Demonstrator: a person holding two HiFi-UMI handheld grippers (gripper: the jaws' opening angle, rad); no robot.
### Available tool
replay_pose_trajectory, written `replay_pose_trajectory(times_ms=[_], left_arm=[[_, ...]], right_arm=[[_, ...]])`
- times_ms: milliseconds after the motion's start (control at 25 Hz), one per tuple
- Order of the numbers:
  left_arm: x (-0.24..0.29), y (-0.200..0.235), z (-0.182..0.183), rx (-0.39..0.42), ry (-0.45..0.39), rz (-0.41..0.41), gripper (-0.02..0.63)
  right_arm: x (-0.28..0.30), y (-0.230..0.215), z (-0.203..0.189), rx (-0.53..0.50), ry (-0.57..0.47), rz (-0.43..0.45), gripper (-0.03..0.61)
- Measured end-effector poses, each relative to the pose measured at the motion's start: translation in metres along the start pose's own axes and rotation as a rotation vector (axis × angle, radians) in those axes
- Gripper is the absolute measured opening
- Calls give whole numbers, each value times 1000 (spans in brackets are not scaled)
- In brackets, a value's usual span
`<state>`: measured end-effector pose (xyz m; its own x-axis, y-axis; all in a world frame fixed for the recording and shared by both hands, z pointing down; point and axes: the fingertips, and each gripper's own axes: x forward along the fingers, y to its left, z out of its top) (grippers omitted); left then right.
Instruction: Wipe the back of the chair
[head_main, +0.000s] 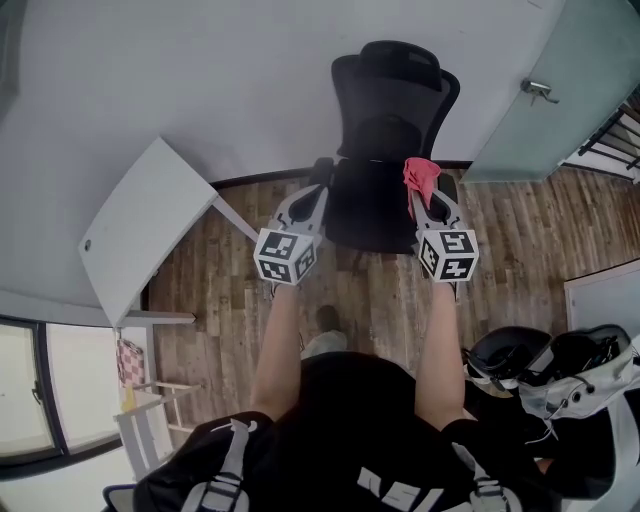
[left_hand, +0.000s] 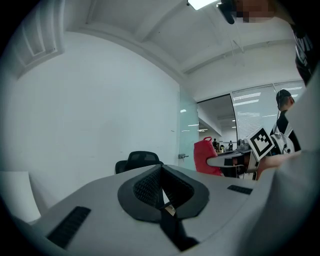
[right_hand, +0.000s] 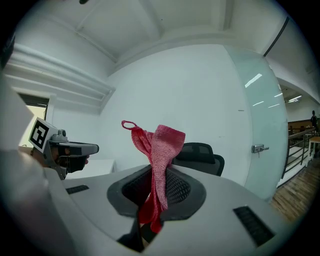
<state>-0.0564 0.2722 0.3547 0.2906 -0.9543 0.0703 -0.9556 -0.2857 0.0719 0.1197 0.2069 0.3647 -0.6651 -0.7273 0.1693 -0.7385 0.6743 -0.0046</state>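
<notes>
We are holding the right gripper (right_hand: 152, 200) with its jaws clamped on a red cloth (right_hand: 157, 160), which is sticking up from between the pads with a small loop at its top. We are keeping the left gripper (left_hand: 161, 186) closed on nothing.

The black chair (head_main: 385, 150) is standing against the white wall ahead of both grippers, apart from them, its seat facing us. Only the head view is showing the wooden floor (head_main: 250, 300), the white table (head_main: 140, 235) on our left and the dark bags at lower right. Only the left gripper view is taking in a bright office beyond the glass door (left_hand: 189, 135).

Each gripper view is catching the other gripper's marker cube (left_hand: 262, 142), which bears black-and-white squares, not letters. White print on our black shirt (head_main: 400, 492) is cut off and cannot be read.
</notes>
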Motion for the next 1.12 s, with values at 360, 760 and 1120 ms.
replay_pose_trajectory(times_ms=[360,760,1120], left_arm=[[43,61,-2,-18,20,-74,25],[58,93,-26,-64,56,-141,25],[62,123,-35,-82,65,-139,25]], right_arm=[[75,11,11,-33,29,-55,67],[109,31,0,-20,63,-95,67],[135,32,-4,-18,80,-107,67]])
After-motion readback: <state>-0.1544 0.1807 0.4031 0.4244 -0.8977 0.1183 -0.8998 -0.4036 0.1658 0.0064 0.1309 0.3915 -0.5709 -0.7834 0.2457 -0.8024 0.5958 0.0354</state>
